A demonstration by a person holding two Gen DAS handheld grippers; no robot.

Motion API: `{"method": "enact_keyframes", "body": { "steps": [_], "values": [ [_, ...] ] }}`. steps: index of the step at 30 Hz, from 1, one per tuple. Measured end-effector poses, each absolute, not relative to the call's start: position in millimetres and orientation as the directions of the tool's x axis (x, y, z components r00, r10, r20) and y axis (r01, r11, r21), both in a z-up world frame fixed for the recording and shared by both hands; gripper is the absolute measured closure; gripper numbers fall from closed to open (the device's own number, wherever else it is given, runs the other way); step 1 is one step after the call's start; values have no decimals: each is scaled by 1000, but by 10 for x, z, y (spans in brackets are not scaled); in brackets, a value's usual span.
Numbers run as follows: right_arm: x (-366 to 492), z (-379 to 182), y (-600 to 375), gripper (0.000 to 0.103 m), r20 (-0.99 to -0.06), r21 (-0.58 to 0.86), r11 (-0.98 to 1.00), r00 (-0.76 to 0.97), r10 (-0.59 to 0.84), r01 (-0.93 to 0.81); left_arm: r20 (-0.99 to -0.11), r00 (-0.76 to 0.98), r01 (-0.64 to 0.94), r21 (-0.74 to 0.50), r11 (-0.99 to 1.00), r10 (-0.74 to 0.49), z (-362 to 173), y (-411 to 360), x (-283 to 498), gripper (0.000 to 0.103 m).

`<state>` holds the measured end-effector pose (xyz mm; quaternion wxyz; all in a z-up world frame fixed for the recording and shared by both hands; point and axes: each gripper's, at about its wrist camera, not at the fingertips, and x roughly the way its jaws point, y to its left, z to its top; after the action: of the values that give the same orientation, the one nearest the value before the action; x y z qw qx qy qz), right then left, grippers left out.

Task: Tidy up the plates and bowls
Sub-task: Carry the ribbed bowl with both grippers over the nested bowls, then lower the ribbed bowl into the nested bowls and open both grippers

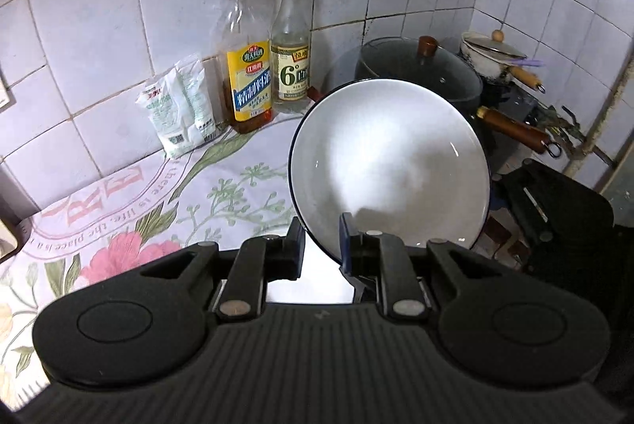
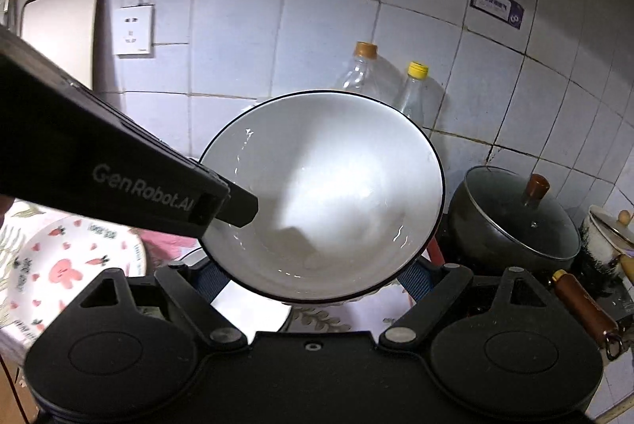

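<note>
A white bowl [image 1: 390, 162] with a dark rim hangs tilted in the air above the floral cloth. My left gripper [image 1: 321, 226] is shut on its near rim, one finger inside and one outside. In the right wrist view the same bowl [image 2: 329, 194] fills the middle, and the left gripper [image 2: 237, 206] reaches in from the left and pinches its rim. My right gripper [image 2: 311, 277] stands wide with the bowl's body between its blue pads [image 2: 412, 277], which press on the outer wall from both sides. The right gripper's black body [image 1: 554, 210] shows past the bowl.
An oil bottle [image 1: 247, 67], a vinegar bottle [image 1: 291, 51] and white bags [image 1: 178, 107] stand at the tiled wall. A lidded dark pot [image 2: 515, 222] and an enamel pot [image 1: 491, 55] sit at the right. A rabbit-patterned plate [image 2: 71, 265] and a white plate [image 2: 253, 313] lie below.
</note>
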<state>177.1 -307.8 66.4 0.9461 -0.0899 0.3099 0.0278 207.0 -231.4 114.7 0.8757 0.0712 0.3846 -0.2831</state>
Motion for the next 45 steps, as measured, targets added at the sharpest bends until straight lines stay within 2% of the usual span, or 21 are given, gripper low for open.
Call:
{"method": "enact_keyframes", "body": {
  "steps": [19, 27, 35, 42, 45],
  "values": [
    [1277, 506, -2554, 13, -607, -119, 973, 790, 87, -198, -740, 555, 451, -117, 885, -381, 901, -1767, 1620, 87],
    [1373, 345, -2537, 12, -607, -117, 971, 788, 97, -209, -734, 559, 440, -132, 888, -386, 715, -1743, 1767, 87],
    [1659, 135, -2629, 12, -658, -86, 977, 747, 91, -195, -744, 547, 402, -168, 900, -383, 429, -1847, 2043, 87],
    [1926, -32, -2732, 12, -703, -19, 978, 698, 135, -208, -760, 550, 377, -146, 915, -348, 228, -1935, 2234, 87],
    [1938, -73, -2758, 11, -695, -15, 970, 700, 163, -241, -763, 534, 355, -187, 916, -363, 174, -1881, 2294, 86]
  ]
}}
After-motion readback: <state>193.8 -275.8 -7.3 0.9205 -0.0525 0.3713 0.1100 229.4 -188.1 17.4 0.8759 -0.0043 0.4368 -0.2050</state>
